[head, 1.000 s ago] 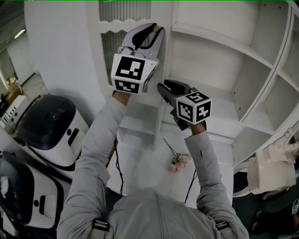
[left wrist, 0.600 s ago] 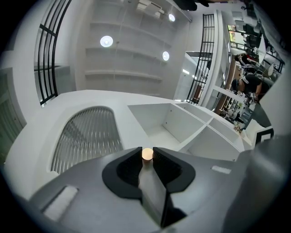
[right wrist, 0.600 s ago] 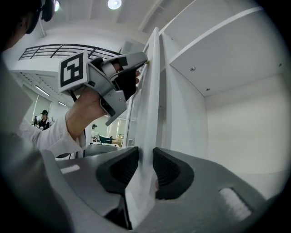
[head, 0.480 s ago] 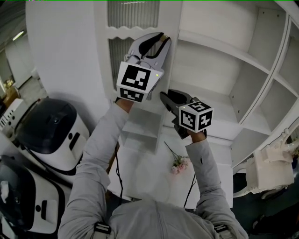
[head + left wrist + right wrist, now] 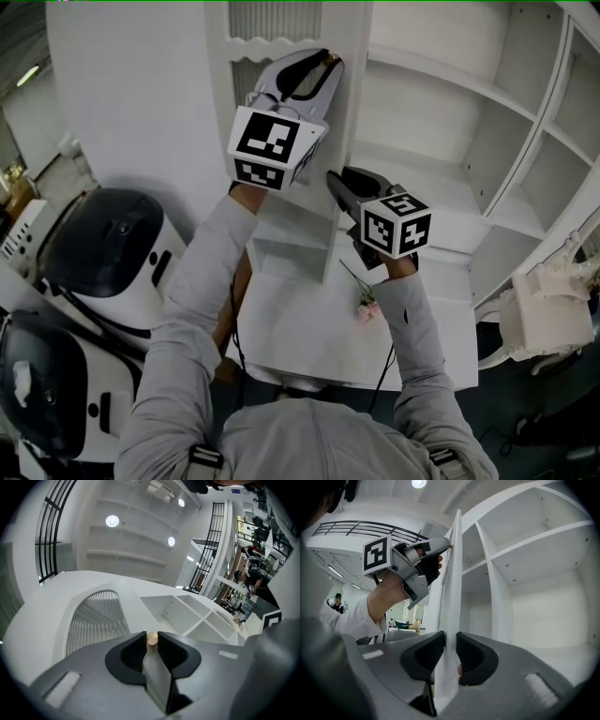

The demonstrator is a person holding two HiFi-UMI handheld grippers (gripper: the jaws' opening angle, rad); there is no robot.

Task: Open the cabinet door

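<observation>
Clerk: Room and fixtures?

Checker: White room. One white cabinet [image 5: 441,141] of open compartments rose behind a white surface [image 5: 300,342]. Two white-and-black machines [image 5: 103,248] stood at the left of the head view, beside the surface.

Clerk: Item one, the cabinet door?

Checker: Cabinet door [image 5: 453,569], white, with an arched louvred panel [image 5: 96,620]. It stood swung out from the cabinet, edge-on to the person. The compartments lay exposed to its right.

Clerk: Its fitting?

Checker: One small copper-coloured knob [image 5: 152,639], set high on the door near its free edge.

Clerk: Item two?

Checker: Left gripper [image 5: 327,62], raised and tilted upward at the top of the door. Its fingers [image 5: 133,653] were narrow, clamped on the knob from both sides.

Clerk: Item three?

Checker: Right gripper [image 5: 450,644], lower down and held level, straddling the door's free edge. Its fingers [image 5: 471,656] were closing with the door panel between them, and the pads lay against both faces.

Clerk: Sundries?

Checker: One pink flower sprig [image 5: 364,306] lay on the surface below the right gripper, apart from the door. Grey sleeves [image 5: 187,309] covered both arms.
</observation>
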